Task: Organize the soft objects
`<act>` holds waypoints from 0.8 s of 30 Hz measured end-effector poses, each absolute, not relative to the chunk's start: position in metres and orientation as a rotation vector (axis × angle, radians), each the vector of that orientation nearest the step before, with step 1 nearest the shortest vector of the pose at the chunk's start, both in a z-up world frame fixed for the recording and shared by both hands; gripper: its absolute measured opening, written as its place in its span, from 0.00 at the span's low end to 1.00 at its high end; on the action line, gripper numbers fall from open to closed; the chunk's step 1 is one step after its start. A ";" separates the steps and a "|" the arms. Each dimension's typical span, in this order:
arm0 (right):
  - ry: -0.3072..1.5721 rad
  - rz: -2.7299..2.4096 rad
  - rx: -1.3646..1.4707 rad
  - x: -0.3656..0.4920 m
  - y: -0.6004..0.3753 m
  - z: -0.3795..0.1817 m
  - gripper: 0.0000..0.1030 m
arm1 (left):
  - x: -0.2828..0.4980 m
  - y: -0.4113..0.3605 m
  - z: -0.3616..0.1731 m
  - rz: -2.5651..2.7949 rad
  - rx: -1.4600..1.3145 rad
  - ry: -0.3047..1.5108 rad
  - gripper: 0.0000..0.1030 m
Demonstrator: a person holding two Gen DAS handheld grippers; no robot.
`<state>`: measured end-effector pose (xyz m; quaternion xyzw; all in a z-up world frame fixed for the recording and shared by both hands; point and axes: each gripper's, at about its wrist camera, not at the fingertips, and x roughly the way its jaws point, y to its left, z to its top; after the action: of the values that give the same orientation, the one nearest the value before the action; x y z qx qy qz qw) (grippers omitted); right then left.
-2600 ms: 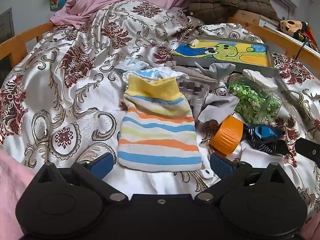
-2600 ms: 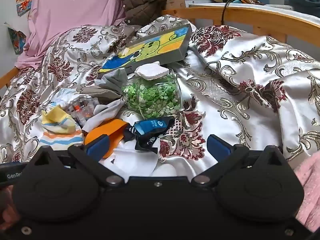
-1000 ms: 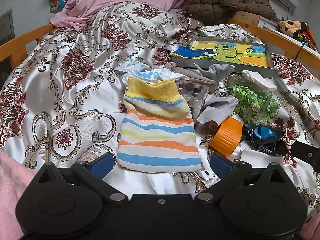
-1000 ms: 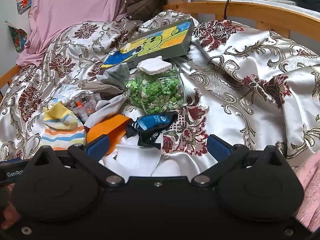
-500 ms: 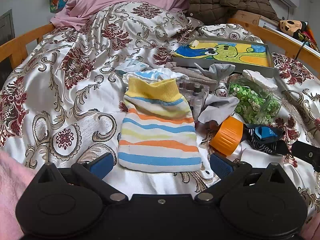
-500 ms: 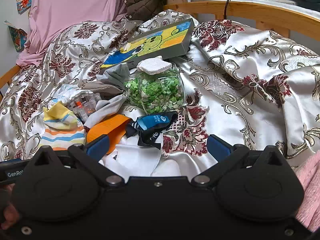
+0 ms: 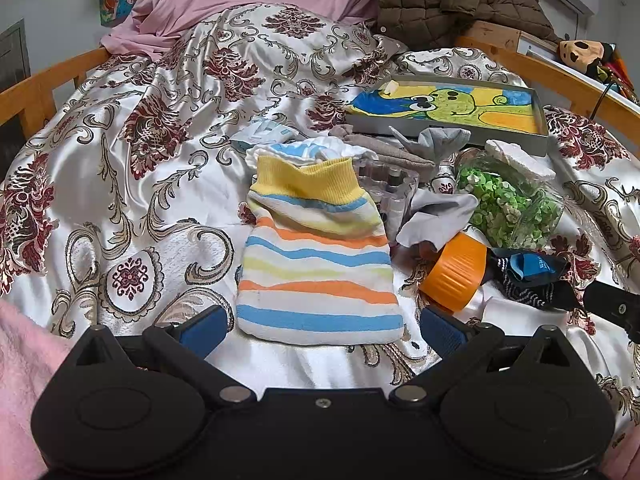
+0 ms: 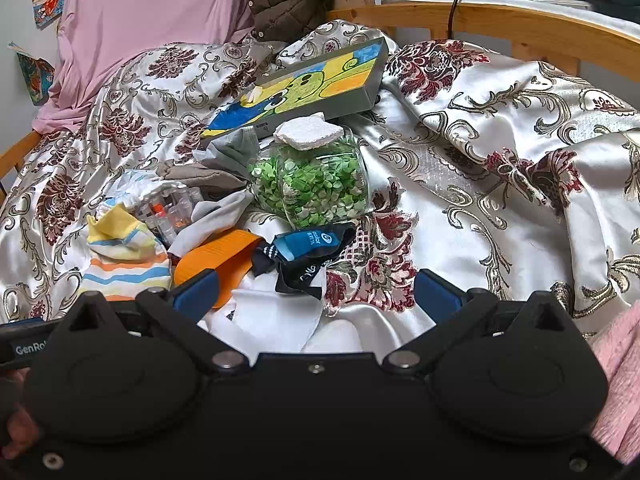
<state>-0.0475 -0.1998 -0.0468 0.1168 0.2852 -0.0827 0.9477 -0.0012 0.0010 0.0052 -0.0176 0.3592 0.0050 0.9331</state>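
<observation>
Because the striped sock [image 7: 316, 264] lies flat on the bedspread [image 7: 120, 184] straight ahead of the left gripper [image 7: 320, 324], its toe end just between the spread blue pads and its long axis running away toward the yellow cuff, the left hand looks the nearer one for a first grab. That gripper stands wide apart and holds nothing. The right gripper [image 8: 316, 292] is likewise apart and empty, hovering over white cloth [image 8: 272, 320], with the dark sock [image 8: 308, 256] just ahead of it and the orange lid [image 8: 216, 258] near its left pad. Beyond these, a clear jar [image 8: 312, 184] lies tilted, filled with green bits and plugged by a white foam piece. A clear case [image 7: 390, 184] of small vials sits beside the striped sock's cuff, touching grey cloth [image 7: 436, 220]. No bin for the soft things is in view.
</observation>
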 end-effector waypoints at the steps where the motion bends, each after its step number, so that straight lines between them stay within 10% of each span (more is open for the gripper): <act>1: 0.580 -0.168 0.238 -0.048 -0.200 -0.047 1.00 | -0.001 0.001 0.005 0.010 -0.036 0.735 0.99; 24: 0.627 -0.042 0.181 -0.038 -0.186 -0.049 1.00 | 0.007 0.012 0.009 0.029 -0.054 0.724 0.99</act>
<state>-0.0383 -0.1864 -0.0494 0.0890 0.3081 -0.0208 0.9470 0.0068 0.0122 0.0094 -0.0265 0.3541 0.0144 0.9347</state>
